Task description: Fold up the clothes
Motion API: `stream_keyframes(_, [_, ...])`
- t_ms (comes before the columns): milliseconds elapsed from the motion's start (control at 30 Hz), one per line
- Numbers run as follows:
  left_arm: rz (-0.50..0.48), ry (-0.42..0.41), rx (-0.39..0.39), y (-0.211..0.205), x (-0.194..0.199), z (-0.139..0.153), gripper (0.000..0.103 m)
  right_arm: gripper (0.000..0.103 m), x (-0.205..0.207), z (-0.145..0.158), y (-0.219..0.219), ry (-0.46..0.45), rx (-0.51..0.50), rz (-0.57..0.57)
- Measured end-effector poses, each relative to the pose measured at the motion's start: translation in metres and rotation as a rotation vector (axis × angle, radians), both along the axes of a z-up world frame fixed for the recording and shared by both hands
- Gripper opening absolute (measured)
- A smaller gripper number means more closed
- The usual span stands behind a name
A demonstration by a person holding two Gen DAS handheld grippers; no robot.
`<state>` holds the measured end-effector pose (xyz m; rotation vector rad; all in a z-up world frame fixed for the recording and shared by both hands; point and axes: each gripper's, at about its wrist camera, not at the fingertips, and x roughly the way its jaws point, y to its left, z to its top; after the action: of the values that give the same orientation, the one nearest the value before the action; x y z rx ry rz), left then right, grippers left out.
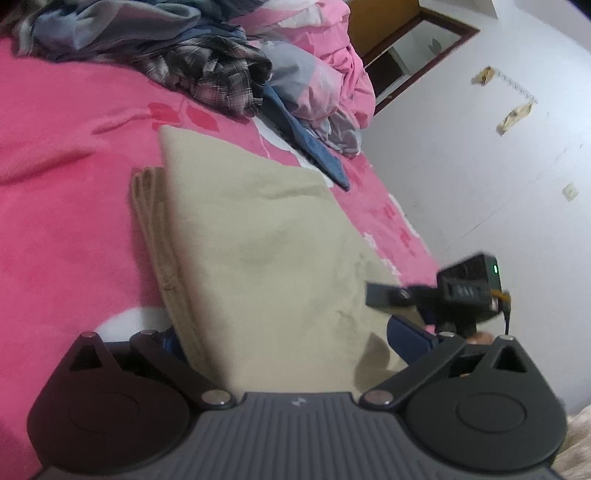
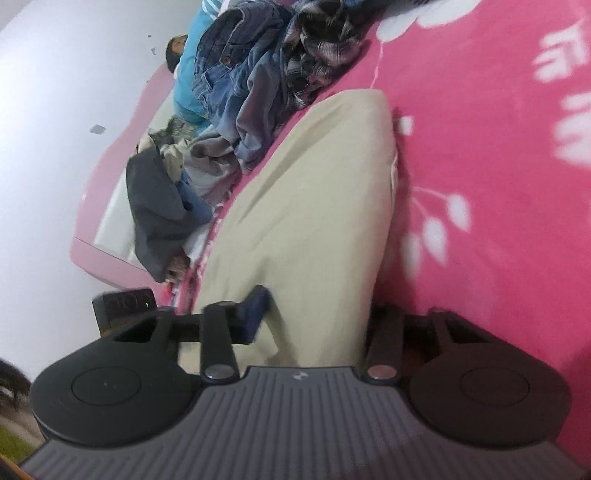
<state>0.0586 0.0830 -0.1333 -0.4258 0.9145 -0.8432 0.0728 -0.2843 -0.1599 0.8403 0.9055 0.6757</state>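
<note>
Fuzzy pink fleece bed cover point(image 1: 55, 229) carries the soft beige folded garment point(image 1: 251, 236). The left hand-held gripper point(image 1: 284, 343) straddles its near edge, grip unclear; the right hand-held gripper point(image 2: 317, 325) pinches the cloth.

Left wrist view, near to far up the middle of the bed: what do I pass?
Beige garment → plaid shirt → grey-blue clothes.

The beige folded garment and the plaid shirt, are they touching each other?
Apart. In the left wrist view, a strip of pink blanket shows between the beige folded garment and the plaid shirt.
</note>
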Motion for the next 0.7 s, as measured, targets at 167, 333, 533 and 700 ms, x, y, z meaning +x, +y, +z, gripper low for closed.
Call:
stream_keyframes(167, [0.040, 0.030, 0.009, -0.002, -0.002, 0.005, 0.100, 0.025, 0.003, 0.006, 0.008, -0.023, -0.018, 0.000])
stream_keyframes(333, [0.069, 0.062, -0.011, -0.003, -0.007, 0.023, 0.094, 0.022, -0.016, 0.032, 0.014, -0.108, -0.108, -0.017])
stream_keyframes(533, [0.026, 0.014, 0.002, -0.031, -0.029, 0.055, 0.092, 0.021, -0.050, 0.064, -0.003, -0.216, -0.162, -0.053])
stream_keyframes(700, [-0.061, -0.036, 0.030, -0.084, -0.039, 0.090, 0.092, 0.021, -0.089, 0.080, -0.044, -0.295, -0.148, -0.124])
